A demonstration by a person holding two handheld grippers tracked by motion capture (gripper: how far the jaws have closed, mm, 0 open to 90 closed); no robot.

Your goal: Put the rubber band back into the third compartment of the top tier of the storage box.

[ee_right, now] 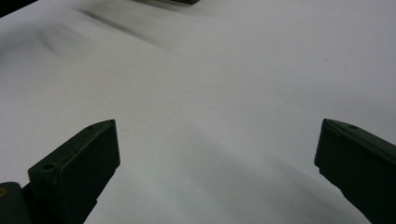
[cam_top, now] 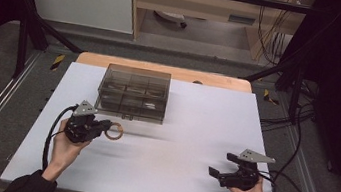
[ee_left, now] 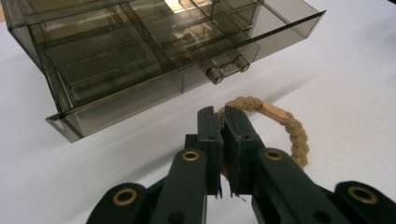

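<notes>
Two jaws of my left gripper (ee_left: 223, 122) pinch a tan braided ring (ee_left: 285, 128) at lower centre of the left gripper view; its near arc is hidden behind them. Above it a smoky divided box (cam_top: 132, 93) runs off the frame's top, contents hard to make out. My right gripper (cam_top: 221, 166), lower right on the white table (cam_top: 194, 129), gapes wide.

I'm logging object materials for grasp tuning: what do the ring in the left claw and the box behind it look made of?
Ring: braided tan cord or fabric, matte; the twisted strands show. Box: smoky clear plastic, glossy; its dividers show through the walls.
</notes>
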